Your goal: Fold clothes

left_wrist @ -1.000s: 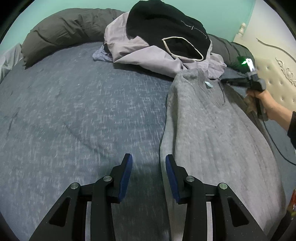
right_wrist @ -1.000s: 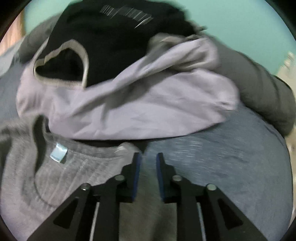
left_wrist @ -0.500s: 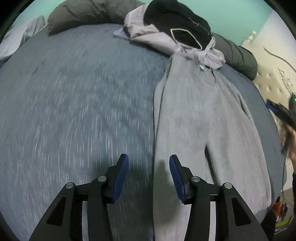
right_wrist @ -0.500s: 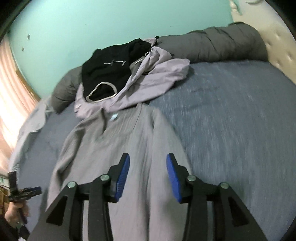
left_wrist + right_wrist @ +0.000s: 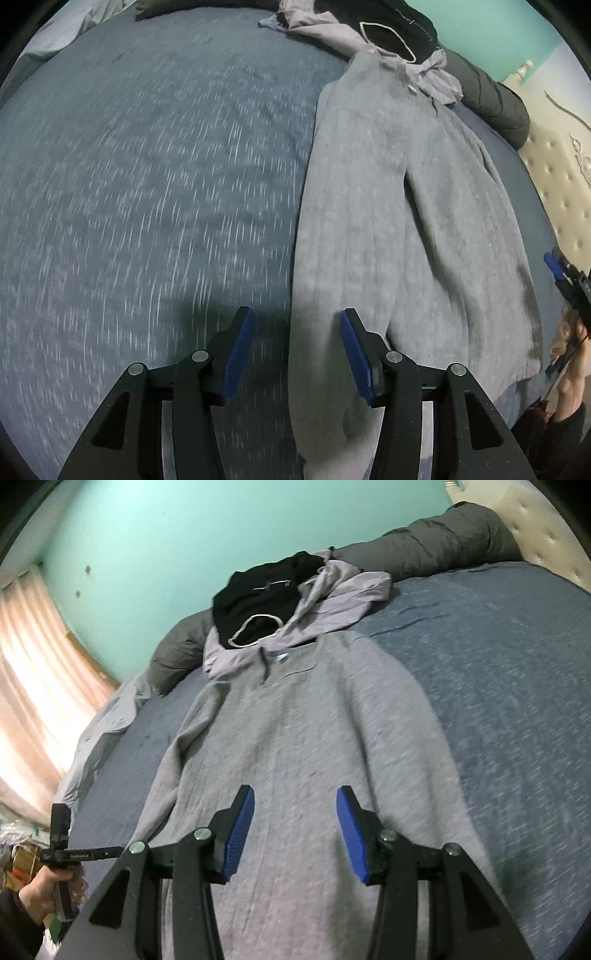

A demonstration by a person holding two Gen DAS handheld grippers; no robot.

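Right wrist view: grey sweater lies flat on the bed, long axis running away toward its collar. Right gripper, wide and empty, hovers over the hem; left gripper, likewise wide, straddles the left sleeve edge.

Right claw: jaws apart, empty, above the sweater's lower part
Grey sweater: flat on the bed
Collar: under the lilac hoodie
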